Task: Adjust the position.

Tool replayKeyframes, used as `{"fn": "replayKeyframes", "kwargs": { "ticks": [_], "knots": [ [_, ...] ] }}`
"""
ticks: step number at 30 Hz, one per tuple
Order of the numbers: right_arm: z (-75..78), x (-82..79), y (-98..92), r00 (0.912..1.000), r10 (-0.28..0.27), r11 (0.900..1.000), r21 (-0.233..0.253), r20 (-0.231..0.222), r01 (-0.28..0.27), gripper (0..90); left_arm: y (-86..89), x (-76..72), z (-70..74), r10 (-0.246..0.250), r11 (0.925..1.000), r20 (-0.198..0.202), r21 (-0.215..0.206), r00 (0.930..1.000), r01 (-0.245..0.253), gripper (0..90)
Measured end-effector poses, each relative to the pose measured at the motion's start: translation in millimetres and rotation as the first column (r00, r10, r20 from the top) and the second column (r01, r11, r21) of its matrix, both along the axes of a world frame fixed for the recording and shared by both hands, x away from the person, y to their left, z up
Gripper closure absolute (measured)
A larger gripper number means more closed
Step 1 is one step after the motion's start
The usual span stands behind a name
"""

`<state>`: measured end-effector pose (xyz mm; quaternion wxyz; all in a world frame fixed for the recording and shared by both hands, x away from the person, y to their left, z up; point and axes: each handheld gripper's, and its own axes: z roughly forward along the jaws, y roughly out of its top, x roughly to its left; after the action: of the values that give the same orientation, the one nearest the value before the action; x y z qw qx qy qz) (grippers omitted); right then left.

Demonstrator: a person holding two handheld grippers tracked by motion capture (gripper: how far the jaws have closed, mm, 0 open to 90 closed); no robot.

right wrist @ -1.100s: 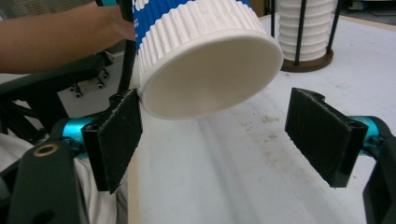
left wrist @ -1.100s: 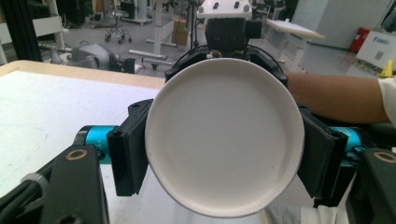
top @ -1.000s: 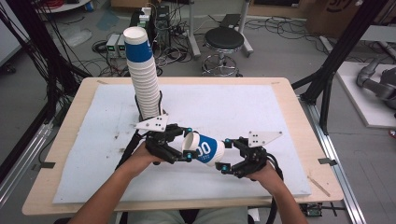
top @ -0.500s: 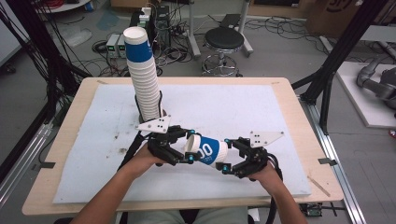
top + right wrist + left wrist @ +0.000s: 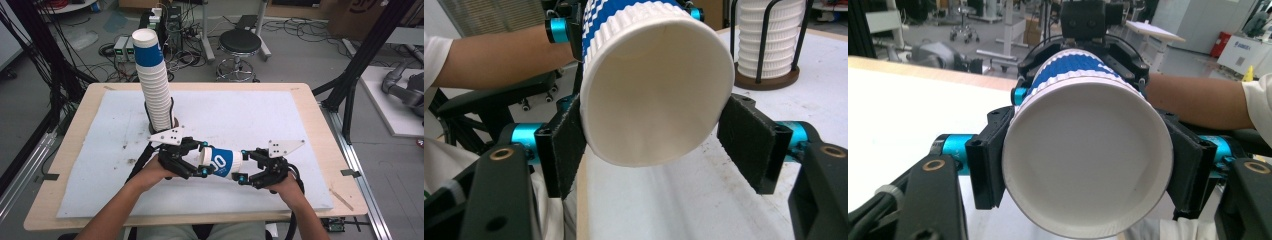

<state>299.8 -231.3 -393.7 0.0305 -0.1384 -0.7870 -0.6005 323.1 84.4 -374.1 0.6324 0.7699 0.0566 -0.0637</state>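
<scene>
We hold a paper cup (image 5: 223, 162) sideways between two hand-held grippers, near the table's (image 5: 310, 107) front edge.
Our left hand-held gripper (image 5: 204, 160) clasps it; our right hand-held gripper's (image 5: 242, 166) jaws stand released around it.

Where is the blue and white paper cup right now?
In the high view the cup lies sideways above the table's near edge, between the left tongs and right tongs.

Cup (image 5: 223, 162) lying sideways between left gripper (image 5: 196, 161) and right gripper (image 5: 248, 169); cup stack (image 5: 152, 82) behind, on table (image 5: 310, 130).
</scene>
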Motion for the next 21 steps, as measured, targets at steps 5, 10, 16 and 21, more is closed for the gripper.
{"fn": "replayKeyframes", "kwargs": {
  "ticks": [5, 10, 16, 21],
  "knots": [
    [2.7, -0.2, -0.4, 0.9999, 0.002, 1.000, -0.016, 0.016, -0.001, 32.2, -1.0, -3.0, 0.2, 0.041, 0.9975, -0.017, 0.059, 0.9990, -0.040, 21.1],
    [6.6, 0.6, -3.8, 0.9997, -0.010, 0.999, -0.045, 0.023, 0.011, 32.2, 4.4, -3.8, 5.4, 0.079, 0.9916, 0.000, 0.103, 0.9969, -0.078, 16.8],
    [17.1, 2.7, -11.6, 0.9976, -0.041, 0.988, -0.149, 0.057, 0.049, 32.2, 13.1, -3.0, 18.5, 0.107, 0.9808, 0.051, 0.159, 0.9930, -0.114, 16.8],
    [28.7, 3.9, -8.0, 0.9966, -0.022, 0.960, -0.277, 0.079, 0.043, 32.2, 6.4, -1.9, 28.3, 0.085, 0.9771, 0.072, 0.189, 0.9938, -0.097, 16.8]
  ]
}}
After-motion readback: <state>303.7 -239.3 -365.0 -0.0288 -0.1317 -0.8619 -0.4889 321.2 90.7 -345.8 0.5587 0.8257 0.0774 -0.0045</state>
